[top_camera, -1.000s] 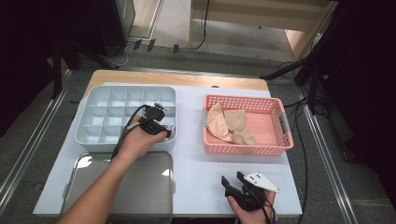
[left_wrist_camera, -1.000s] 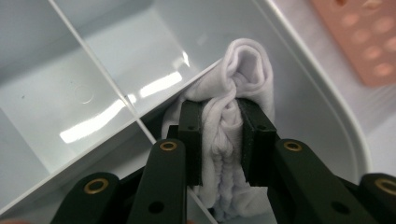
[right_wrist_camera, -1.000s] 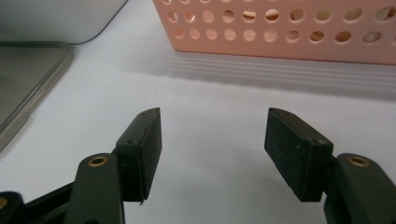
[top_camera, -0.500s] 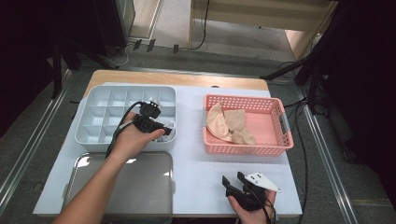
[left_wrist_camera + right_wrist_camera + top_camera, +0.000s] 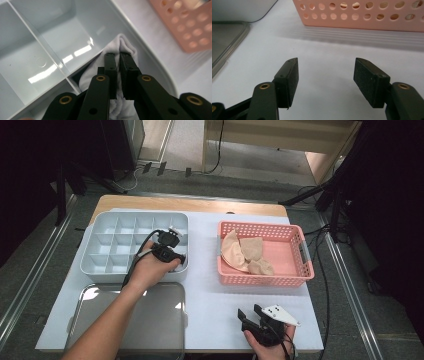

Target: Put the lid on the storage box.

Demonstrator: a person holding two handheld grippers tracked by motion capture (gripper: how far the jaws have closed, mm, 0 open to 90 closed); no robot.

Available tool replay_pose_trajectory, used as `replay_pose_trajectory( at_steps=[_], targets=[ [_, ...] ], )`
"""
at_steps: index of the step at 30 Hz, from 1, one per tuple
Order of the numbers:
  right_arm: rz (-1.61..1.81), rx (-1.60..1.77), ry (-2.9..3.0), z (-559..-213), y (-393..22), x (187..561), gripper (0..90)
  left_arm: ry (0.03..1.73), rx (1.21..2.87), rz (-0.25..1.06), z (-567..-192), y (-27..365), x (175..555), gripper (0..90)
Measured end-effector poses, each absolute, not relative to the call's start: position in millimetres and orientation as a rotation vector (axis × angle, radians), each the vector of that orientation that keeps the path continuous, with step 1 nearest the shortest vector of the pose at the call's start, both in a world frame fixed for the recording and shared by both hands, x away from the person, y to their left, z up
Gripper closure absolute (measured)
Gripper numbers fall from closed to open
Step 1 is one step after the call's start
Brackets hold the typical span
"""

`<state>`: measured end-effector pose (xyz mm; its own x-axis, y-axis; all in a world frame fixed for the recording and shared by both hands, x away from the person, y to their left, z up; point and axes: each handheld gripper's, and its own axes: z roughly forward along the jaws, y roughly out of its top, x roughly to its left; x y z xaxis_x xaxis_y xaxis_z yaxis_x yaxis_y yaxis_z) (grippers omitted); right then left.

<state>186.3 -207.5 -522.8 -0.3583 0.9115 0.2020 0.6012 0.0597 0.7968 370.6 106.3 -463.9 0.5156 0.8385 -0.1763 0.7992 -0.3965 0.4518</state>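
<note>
The left gripper (image 5: pixel 117 58) has just closed its jaws on a white cloth (image 5: pixel 125 43) lying in the corner compartment of the grey divided tray (image 5: pixel 100 270), left of centre in the high view; the cloth now looks ready to lift. The right gripper (image 5: pixel 325 75) rests half open and empty, lower right, near the pink basket (image 5: pixel 300 277).

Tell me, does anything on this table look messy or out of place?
Nothing stands out. The left gripper pinches a white cloth in a corner compartment of the grey divided tray. Beige cloths lie loosely piled in the pink basket. The right gripper rests open over the white tabletop.
</note>
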Motion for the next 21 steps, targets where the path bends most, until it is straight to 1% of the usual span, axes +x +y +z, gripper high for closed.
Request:
replay_pose_trajectory(
  at_steps=[2,6,8,10,11,12,13,14,16,18,19,21],
  targets=[
    [1.202,1.516,1.991,-523,-206,186,37.1,1.348,2.284,0.091,-464,106,373,87.1],
    [1.209,1.497,1.993,-523,-205,186,37.4,1.302,2.256,0.131,-464,110,367,84.8],
    [1.220,1.511,1.997,-522,-207,186,42.0,1.287,2.197,0.139,-463,117,361,80.8],
    [1.228,1.508,1.992,-522,-207,186,43.8,1.268,2.152,0.149,-462,123,355,72.4],
    [1.233,1.511,1.991,-521,-207,185,44.7,1.252,2.132,0.123,-460,127,353,67.3],
    [1.237,1.516,1.990,-520,-207,185,45.0,1.244,2.101,0.111,-459,129,350,59.5],
    [1.239,1.512,1.990,-520,-207,184,45.0,1.241,2.075,0.115,-458,131,346,55.8],
    [1.237,1.505,1.990,-520,-207,184,45.0,1.233,2.062,0.137,-457,133,342,51.7],
    [1.244,1.503,1.988,-519,-207,184,45.2,1.215,2.022,0.143,-454,137,334,39.5],
    [1.246,1.505,1.983,-518,-208,183,45.1,1.207,1.979,0.200,-453,139,323,29.3],
    [1.246,1.497,1.984,-517,-208,183,45.1,1.193,1.960,0.209,-452,141,318,24.9],
    [1.250,1.499,1.977,-516,-208,182,44.9,1.152,1.916,0.174,-452,147,308,20.7]
  ],
)
